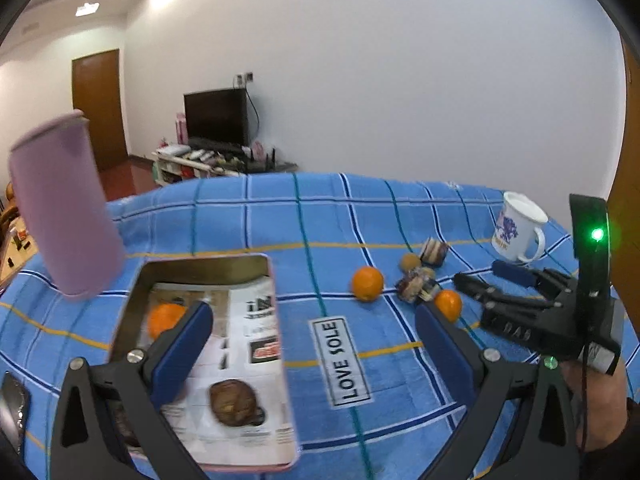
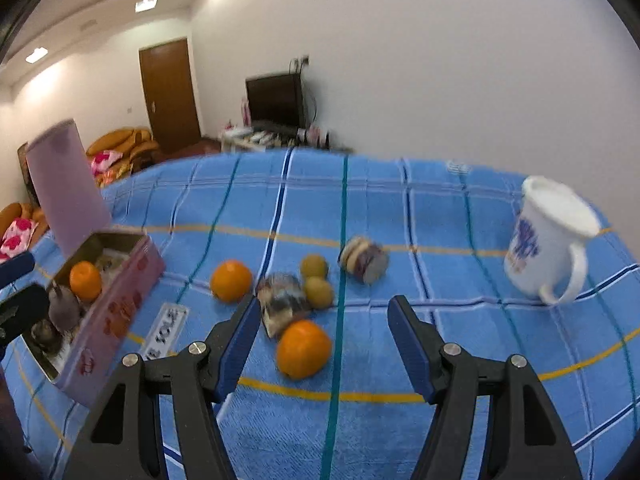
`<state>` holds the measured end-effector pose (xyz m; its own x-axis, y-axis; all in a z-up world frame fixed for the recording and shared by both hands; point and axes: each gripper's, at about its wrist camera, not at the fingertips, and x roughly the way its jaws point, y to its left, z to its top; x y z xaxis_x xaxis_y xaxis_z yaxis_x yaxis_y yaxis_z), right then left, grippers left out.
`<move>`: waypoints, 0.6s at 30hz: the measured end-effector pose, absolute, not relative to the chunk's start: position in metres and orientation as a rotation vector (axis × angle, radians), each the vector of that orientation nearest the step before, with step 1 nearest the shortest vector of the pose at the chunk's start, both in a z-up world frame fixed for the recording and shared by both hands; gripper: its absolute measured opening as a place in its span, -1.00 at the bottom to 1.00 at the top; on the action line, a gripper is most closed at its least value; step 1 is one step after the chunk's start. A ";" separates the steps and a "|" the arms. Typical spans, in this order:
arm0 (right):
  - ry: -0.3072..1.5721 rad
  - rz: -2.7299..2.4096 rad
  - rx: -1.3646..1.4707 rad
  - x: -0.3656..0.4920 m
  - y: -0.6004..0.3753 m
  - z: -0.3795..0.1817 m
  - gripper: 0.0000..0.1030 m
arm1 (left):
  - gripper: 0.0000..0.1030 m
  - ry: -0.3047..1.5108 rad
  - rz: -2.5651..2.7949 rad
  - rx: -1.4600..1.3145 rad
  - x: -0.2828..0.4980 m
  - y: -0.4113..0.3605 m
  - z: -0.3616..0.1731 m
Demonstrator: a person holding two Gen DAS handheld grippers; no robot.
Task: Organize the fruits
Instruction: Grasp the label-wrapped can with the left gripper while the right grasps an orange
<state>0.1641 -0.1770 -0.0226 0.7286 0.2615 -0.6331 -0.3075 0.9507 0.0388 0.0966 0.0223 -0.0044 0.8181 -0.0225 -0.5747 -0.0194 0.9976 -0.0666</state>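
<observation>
A pink tin box [image 1: 276, 344] [image 2: 120, 304] with its lid up stands on the blue checked cloth; it holds an orange [image 1: 164, 318] [image 2: 85, 280] and a brown item [image 1: 234, 402]. My left gripper [image 1: 316, 336] is open and empty above the box's right edge. My right gripper [image 2: 324, 332] [image 1: 486, 280] is open and empty just above a near orange [image 2: 303, 348] [image 1: 448, 304]. Another orange [image 2: 231, 280] [image 1: 367, 283], two small yellow-green fruits [image 2: 318, 291] and two wrapped snacks [image 2: 282, 306] [image 2: 364, 265] lie close by.
A white mug [image 2: 548, 240] [image 1: 518, 228] stands at the right of the cloth. The box's raised pink lid [image 1: 64, 204] [image 2: 66, 184] stands at the left. A "LOVE SOLE" label [image 1: 342, 360] is sewn on the cloth. Beyond the table are a TV and a door.
</observation>
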 end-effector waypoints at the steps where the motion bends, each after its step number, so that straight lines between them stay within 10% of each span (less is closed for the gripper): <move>1: 0.705 0.327 -0.072 0.167 -0.175 -0.027 0.30 | 1.00 0.620 -0.004 -0.063 0.102 0.018 -0.007; 18: 0.817 0.370 -0.045 0.185 -0.183 -0.056 -0.26 | 0.99 0.671 -0.014 -0.008 0.136 -0.023 -0.031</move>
